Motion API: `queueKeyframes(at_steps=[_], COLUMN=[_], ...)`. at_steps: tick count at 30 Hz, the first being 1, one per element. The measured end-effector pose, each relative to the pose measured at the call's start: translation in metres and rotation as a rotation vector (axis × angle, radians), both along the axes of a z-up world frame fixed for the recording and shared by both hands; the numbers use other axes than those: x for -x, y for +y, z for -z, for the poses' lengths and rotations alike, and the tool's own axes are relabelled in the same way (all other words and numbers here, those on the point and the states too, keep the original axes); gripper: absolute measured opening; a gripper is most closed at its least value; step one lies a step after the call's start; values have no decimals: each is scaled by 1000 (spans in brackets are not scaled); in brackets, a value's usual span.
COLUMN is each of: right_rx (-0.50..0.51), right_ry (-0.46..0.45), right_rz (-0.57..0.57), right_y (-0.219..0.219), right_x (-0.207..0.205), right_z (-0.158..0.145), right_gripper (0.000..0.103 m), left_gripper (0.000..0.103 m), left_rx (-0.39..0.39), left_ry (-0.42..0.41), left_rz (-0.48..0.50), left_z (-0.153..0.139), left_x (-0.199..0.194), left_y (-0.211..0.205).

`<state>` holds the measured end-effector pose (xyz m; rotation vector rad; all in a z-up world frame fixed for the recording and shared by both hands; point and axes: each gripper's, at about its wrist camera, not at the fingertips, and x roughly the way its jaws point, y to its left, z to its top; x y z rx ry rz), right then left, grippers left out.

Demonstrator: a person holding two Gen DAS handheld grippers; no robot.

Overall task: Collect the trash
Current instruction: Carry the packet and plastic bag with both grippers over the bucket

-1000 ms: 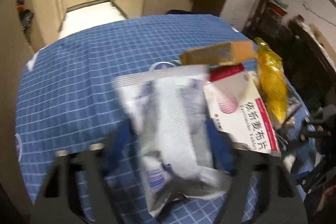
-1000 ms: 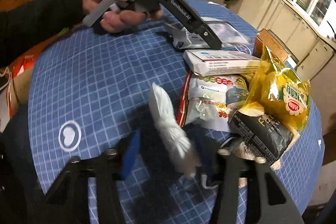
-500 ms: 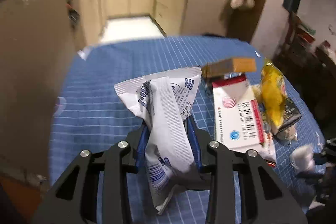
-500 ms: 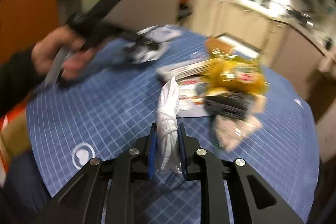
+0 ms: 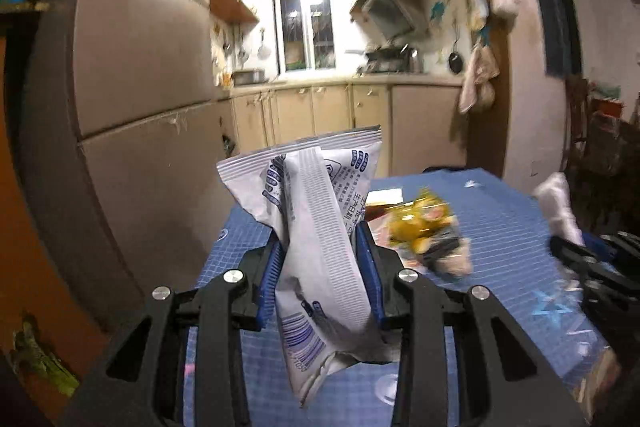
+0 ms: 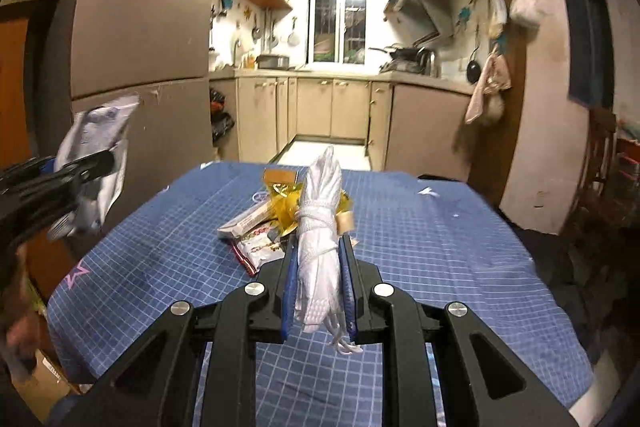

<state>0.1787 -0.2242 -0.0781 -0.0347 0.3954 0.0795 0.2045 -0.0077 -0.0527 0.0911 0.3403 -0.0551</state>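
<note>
My left gripper (image 5: 320,279) pinches a white printed wrapper (image 5: 316,227), held above the left edge of the blue checked table (image 6: 420,235). Mid-table, toward the far edge, lies a pile of trash: yellow snack bag (image 6: 286,201), flat carton (image 6: 250,221). My right gripper (image 6: 318,291) clamps a tied white bundle (image 6: 320,235) over the near edge; open cloth lies to its right.

The tablecloth (image 6: 420,247) is blue with a thin white grid. The near packet (image 5: 320,239) is silvery white with blue print and a barcode. The knotted bundle (image 6: 320,227) is plain white. Farther off, the crumpled wrapper (image 5: 420,227) is yellow; the cabinets (image 6: 332,107) are beige.
</note>
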Motion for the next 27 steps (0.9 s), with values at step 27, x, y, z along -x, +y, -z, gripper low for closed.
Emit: queueKeyframes(at_steps=[27], right_rx=[-14], right_ry=[-52], right_rz=[233], right_y=[-83], right_x=[122], right_z=[-36], right_gripper=[20], left_gripper=[34], left_rx=[-8], left_ry=[16], left_rz=[235], left_z=[0], left_x=[62], left_y=[-113])
